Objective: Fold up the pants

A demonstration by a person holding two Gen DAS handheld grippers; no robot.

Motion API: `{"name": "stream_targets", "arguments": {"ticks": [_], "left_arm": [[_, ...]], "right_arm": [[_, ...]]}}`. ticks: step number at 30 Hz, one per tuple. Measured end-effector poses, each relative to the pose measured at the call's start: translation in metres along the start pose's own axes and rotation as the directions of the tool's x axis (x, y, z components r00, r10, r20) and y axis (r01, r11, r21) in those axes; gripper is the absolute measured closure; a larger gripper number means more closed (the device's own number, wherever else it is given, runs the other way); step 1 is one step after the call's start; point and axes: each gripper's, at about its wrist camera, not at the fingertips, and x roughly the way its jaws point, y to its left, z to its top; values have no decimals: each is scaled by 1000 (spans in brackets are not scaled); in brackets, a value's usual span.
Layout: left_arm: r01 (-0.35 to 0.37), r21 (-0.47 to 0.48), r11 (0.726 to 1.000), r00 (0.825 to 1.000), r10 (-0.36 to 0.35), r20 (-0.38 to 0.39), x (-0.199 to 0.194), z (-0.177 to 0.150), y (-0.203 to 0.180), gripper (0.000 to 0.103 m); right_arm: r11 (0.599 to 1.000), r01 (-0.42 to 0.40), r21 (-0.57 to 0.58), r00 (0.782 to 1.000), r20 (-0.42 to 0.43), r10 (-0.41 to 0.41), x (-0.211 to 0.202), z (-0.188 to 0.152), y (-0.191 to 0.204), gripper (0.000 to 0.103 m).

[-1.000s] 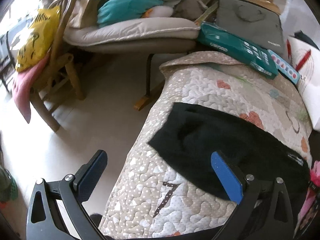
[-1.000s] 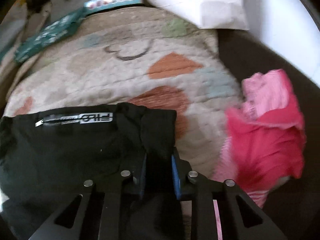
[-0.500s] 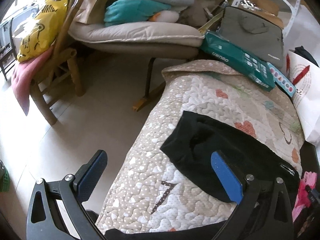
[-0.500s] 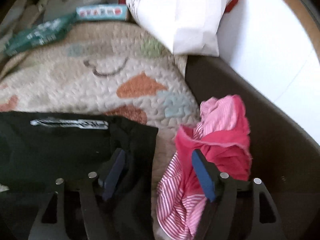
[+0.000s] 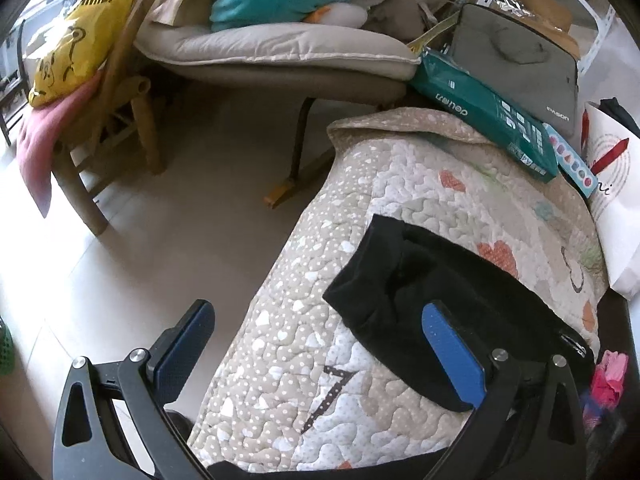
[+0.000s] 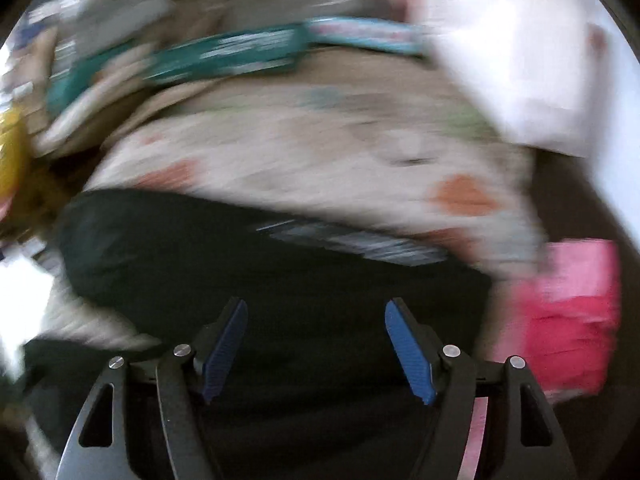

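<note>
Black pants (image 5: 420,272) lie folded into a compact rectangle on a beige quilted cover (image 5: 360,184). My left gripper (image 5: 316,308) hangs open above the cover's near edge, its right finger over the pants and its left finger over the floor, holding nothing. The right wrist view is blurred by motion. There my right gripper (image 6: 316,304) is open above the pants (image 6: 240,248), with nothing pinched between its blue pads. A pale logo strip on the pants shows ahead of it.
A green box (image 5: 480,120), a grey sleeve case (image 5: 516,64) and a white paper bag (image 5: 616,200) crowd the cover's far end. A pink and red garment (image 6: 572,308) lies right of the pants. A cushioned chair (image 5: 280,48) and a wooden chair with a yellow bag (image 5: 76,60) stand across the floor.
My right gripper was shut on the pants' corner, then opened, let go and swung left over the pants. The left gripper stayed open and hardly moved.
</note>
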Motion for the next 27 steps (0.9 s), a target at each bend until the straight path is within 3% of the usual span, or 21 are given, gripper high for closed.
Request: {"name": "stream_targets", "arguments": {"ticks": [2,3,5,8,10,13,15,17,18,19,20,23,27], "left_arm": [[-38,21,999,999,37,32,-3,0,-1,0],[-56,36,998,998,55,42,-5,-1,-2,0],[-56,49,997,998,54,42,-7,-1,-1,0],[-22,32,999,999,21,39,-12,1,0,0],[-7,29,1000,999,5,44,-16,0,-2,0],[-4,56,998,998,1,56,-21,-6,-10,0],[-11,77,997,998,5,67,-25,-12,-13,0],[-12,88,996,998,6,68,-27,-16,-14,0],[-8,90,996,998,2,64,-28,-18,-13,0],[-5,89,996,998,-1,60,-28,-18,-13,0],[-1,89,996,998,-4,56,-29,-19,-12,0],[-1,77,997,998,-3,59,-32,-18,-6,0],[2,41,999,998,-5,64,-36,-13,4,0]], "right_arm": [[988,-130,-87,991,-47,126,1,-18,47,29],[983,-137,-122,989,-70,129,0,-27,62,29],[982,-66,-178,995,-82,52,-6,-49,81,29],[989,91,-116,992,-72,-100,-20,-79,58,29],[974,227,-16,971,-76,-228,-34,-100,24,29],[906,411,104,910,-113,-400,-46,-125,-27,28],[882,435,180,895,-189,-403,-37,-139,-50,28],[885,394,247,908,-254,-333,-25,-149,-64,30],[884,379,275,916,-248,-316,-25,-150,-67,35],[888,374,267,917,-251,-311,-26,-149,-66,53],[891,389,235,909,-259,-328,-28,-149,-63,61],[884,452,123,871,-273,-407,-31,-152,-55,62],[843,522,126,832,-290,-472,-40,-161,-59,56]]}}
